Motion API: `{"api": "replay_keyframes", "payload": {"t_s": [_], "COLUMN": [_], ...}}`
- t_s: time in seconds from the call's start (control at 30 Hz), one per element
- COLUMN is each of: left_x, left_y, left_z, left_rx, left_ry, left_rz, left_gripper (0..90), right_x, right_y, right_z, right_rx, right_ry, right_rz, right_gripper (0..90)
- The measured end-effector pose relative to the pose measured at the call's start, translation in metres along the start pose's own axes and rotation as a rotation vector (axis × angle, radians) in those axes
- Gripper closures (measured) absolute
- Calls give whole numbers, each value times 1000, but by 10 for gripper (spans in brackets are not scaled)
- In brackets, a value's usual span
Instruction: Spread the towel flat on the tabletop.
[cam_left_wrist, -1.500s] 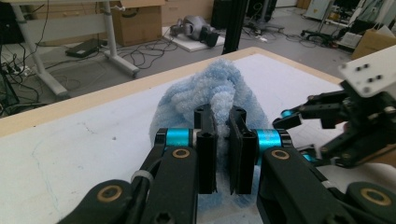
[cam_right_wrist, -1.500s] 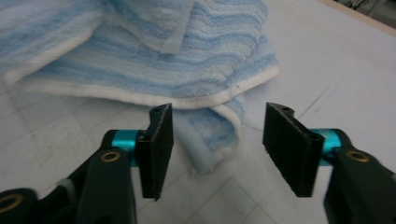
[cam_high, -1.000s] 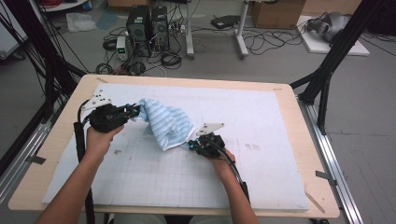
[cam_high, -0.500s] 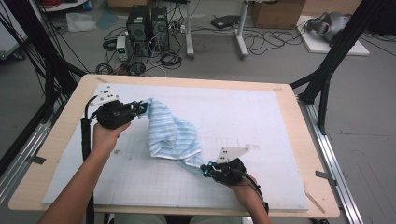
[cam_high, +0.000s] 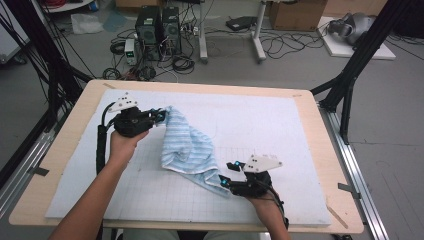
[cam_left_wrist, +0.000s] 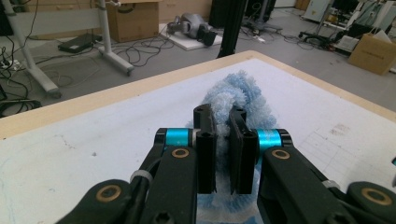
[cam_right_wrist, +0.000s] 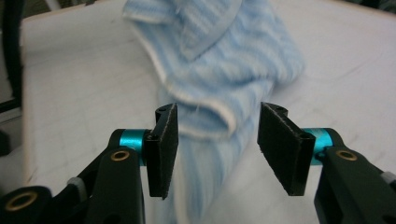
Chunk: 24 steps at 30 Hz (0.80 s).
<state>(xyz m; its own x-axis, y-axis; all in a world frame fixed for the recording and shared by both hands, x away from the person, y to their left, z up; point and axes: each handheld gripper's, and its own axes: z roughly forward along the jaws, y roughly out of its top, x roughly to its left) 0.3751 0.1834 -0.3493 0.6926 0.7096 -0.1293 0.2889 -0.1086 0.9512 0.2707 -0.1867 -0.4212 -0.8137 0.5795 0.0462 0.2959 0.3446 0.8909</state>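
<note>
High view. Blue striped towel (cam_high: 187, 150) lying rumpled on the white gridded mat (cam_high: 280, 125), stretched on a diagonal from far left toward near right. Left gripper (cam_high: 159, 116) at the far upper corner of the towel, jaws clenched on it, corner lifted slightly off the mat. Right gripper (cam_high: 223, 181) at the near lower corner, jaws just opened, tips touching or just short of the cloth edge; cannot tell which from here. Step judged: spreading or flattening the towel, right corner just set down. To do well: keep left grip firm as anchor, pull right hand straight back and clear before lifting, so the pads do not drag the freed corner and fold it again. Then regrip at a corner that is bunched, not mid-edge.

Left gripper view. Jaws nearly together with a wad of fluffy blue terry pinched between them; more towel (cam_left_wrist: 238, 95) bulging beyond the tips and some showing below the jaws. Grip looks deep, well past the hem; good for holding tension, less good for laying the corner flat later.

Right gripper view. Jaws standing apart, released, nothing pressed by either pad. Towel (cam_right_wrist: 224, 70) straight ahead, its white-hemmed fold reaching into the gap between the jaws, apart from both pads. Cloth blurred, heaped in overlapping folds farther off. Risk judged: hem catching on the left pad on withdrawal.
</note>
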Motion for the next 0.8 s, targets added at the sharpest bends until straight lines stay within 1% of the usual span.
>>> {"api": "replay_keyframes", "payload": {"t_s": [0.07,0.1,0.13,0.17,0.2,0.27,0.3,0.33,0.37,0.4,0.43,0.47,0.5,0.53,0.57,0.63,0.7,0.73,0.77,0.8], "left_x": [0,0,0,0,0,1,1,0,0,0,0,0,0,0,0,0,0,0,-1,-1], "left_y": [0,0,0,0,0,1,1,1,1,1,1,1,1,1,1,1,1,1,1,1], "left_z": [0,-1,-1,-1,-1,-2,-2,-2,-3,-3,-3,-3,-3,-3,-3,-3,-3,-3,-2,-2], "left_rx": [1,0,-1,-2,-2,-1,-2,-4,-5,-7,-6,-5,-5,-6,-6,-9,-8,-9,-10,-9], "left_ry": [0,1,2,2,0,-1,0,0,-2,-1,0,-1,0,0,-2,1,-3,-4,-6,-8], "left_rz": [-1,0,1,0,0,0,1,-1,-2,-2,-1,-1,1,0,-1,-4,-7,-5,-8,-8], "left_gripper": [827,827,827,827,827,827,826,826,826,826,826,825,825,825,825,825,825,824,824,824], "right_x": [-2,-5,-7,-16,-16,-20,-22,-22,-25,-25,-26,-28,-30,-31,-32,-34,-39,-42,-45,-49], "right_y": [10,14,17,24,24,28,32,32,32,32,32,31,31,32,33,34,37,38,38,39], "right_z": [11,17,22,35,35,45,58,58,72,72,77,81,82,81,79,74,66,62,58,55], "right_rx": [-5,0,14,28,28,37,81,81,155,155,178,192,192,186,170,150,127,101,91,99], "right_ry": [-44,-68,-82,-91,-91,-92,-80,-80,-70,-70,-59,-33,-23,-21,-24,-49,-103,-123,-136,-157], "right_rz": [23,26,34,83,83,95,99,99,113,113,132,149,145,139,128,116,100,108,118,117], "right_gripper": [452,451,450,427,427,427,437,437,486,486,564,692,789,832,845,852,850,847,845,845]}}
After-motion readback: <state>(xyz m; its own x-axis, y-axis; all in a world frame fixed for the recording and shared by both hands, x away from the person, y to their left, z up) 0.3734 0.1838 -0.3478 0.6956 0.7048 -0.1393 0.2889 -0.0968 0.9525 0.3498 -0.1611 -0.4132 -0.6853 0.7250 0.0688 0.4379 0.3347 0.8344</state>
